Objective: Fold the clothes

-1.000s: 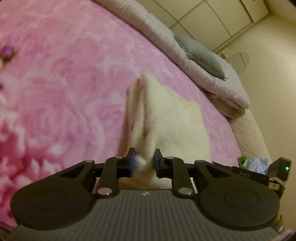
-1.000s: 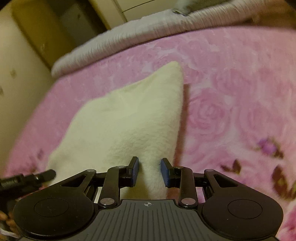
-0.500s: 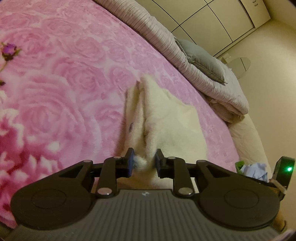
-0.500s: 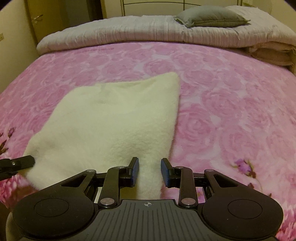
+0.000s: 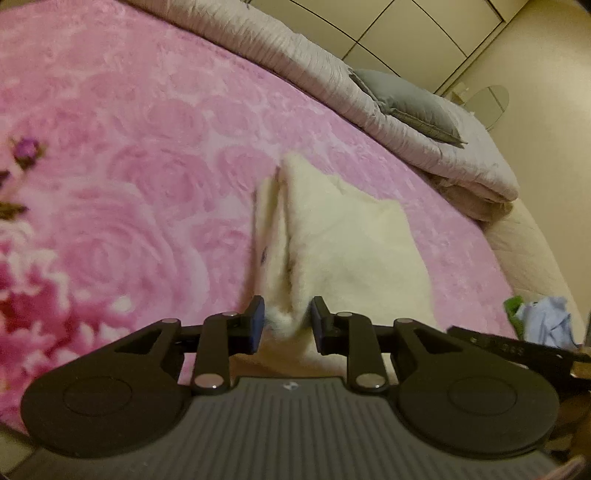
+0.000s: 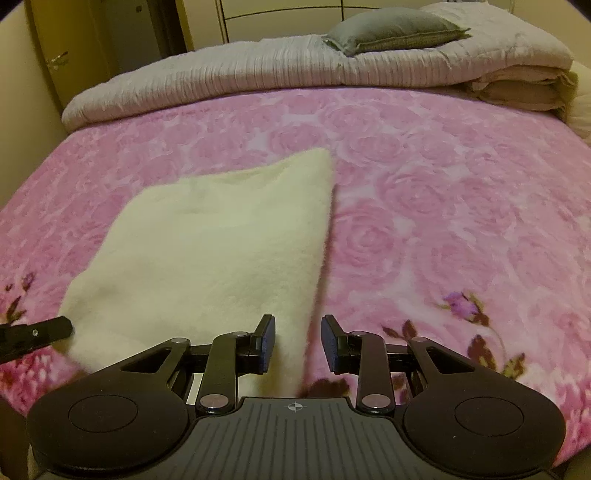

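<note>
A cream fleecy garment (image 6: 221, 240) lies folded on the pink rose bedspread (image 6: 443, 206). In the left wrist view it (image 5: 351, 251) stretches away from my left gripper (image 5: 286, 323), whose jaws are slightly apart around its near corner, the layers bunched between the pads. My right gripper (image 6: 297, 341) has its jaws parted around the garment's near right edge, with a gap to the right pad. The tip of the left gripper (image 6: 37, 334) shows at the garment's left corner.
A grey-pink duvet (image 6: 258, 77) with a grey pillow (image 6: 391, 29) lies along the far side of the bed. Folded blankets (image 6: 524, 88) sit at the far right. A blue and green bundle (image 5: 543, 321) lies by the bed edge, near a beige wall.
The left gripper's jaws have widened a little around the garment corner. The right wrist view has steadied and pulled back slightly; the garment lies flatter on the bed.
</note>
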{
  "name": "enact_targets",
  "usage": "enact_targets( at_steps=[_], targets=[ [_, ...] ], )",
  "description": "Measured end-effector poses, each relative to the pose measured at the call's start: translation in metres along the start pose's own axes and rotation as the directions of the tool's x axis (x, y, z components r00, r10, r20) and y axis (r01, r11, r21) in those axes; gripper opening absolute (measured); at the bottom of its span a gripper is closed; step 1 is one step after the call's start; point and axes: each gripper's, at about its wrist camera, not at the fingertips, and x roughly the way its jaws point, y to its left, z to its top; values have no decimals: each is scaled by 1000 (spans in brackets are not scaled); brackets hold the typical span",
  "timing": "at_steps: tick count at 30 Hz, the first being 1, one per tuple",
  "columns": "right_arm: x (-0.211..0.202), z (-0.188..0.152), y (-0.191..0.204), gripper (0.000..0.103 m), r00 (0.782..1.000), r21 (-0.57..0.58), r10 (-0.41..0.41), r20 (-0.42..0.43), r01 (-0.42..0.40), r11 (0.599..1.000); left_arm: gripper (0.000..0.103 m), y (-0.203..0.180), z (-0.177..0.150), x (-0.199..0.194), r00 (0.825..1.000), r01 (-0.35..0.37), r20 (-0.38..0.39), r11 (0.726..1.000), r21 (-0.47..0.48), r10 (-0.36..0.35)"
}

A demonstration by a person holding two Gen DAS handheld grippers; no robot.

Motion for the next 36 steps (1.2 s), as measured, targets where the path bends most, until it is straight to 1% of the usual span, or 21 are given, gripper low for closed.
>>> enact_targets(
  at_steps=[4,5,7,8,10,11,14,18,22,25,31,33,36],
  targets=[
    [-11,-12,3,31,1000,-5,13,-3,-13,1000,19,-9,-3,-13,999,-15,39,999,42,14],
    [-13,-15,4,31,1000,-7,17,-4,-17,1000,18,-11,-5,-13,999,-18,38,998,57,16],
    [-9,-21,5,31,1000,-7,19,-19,-19,1000,18,-13,-8,-2,999,-53,10,994,95,52],
    [-5,-24,6,31,999,-7,19,-26,-19,1000,19,-12,-9,3,998,-63,-3,993,101,64],
    [-4,-27,7,31,1000,-5,19,-24,-19,1000,20,-10,-11,11,997,-65,-31,994,84,67],
    [-7,-28,7,31,1000,-6,21,-20,-21,1000,20,-11,-10,11,997,-70,-33,994,84,73],
    [-11,-29,6,31,999,-11,31,-14,-31,999,20,-19,-9,11,994,-102,-32,987,127,106],
    [-1,-35,5,31,999,-11,32,-30,-32,999,20,-31,-9,13,987,-150,-39,974,172,159],
    [-6,-36,1,31,999,-3,43,-23,-43,999,21,-39,-9,7,982,-177,-33,963,203,188],
    [-6,-36,-1,31,999,0,48,-23,-48,999,21,-42,-8,7,980,-186,-35,958,217,198],
    [-9,-32,-3,32,998,-2,49,-32,-49,999,21,-43,-4,5,979,-183,-46,957,223,198],
    [-14,-27,-5,31,999,3,47,-20,-46,999,21,-43,1,-3,982,-177,-24,958,226,187],
    [-19,-14,-12,31,999,10,39,13,-39,999,21,-41,19,-12,985,-171,21,958,230,171]
  ],
)
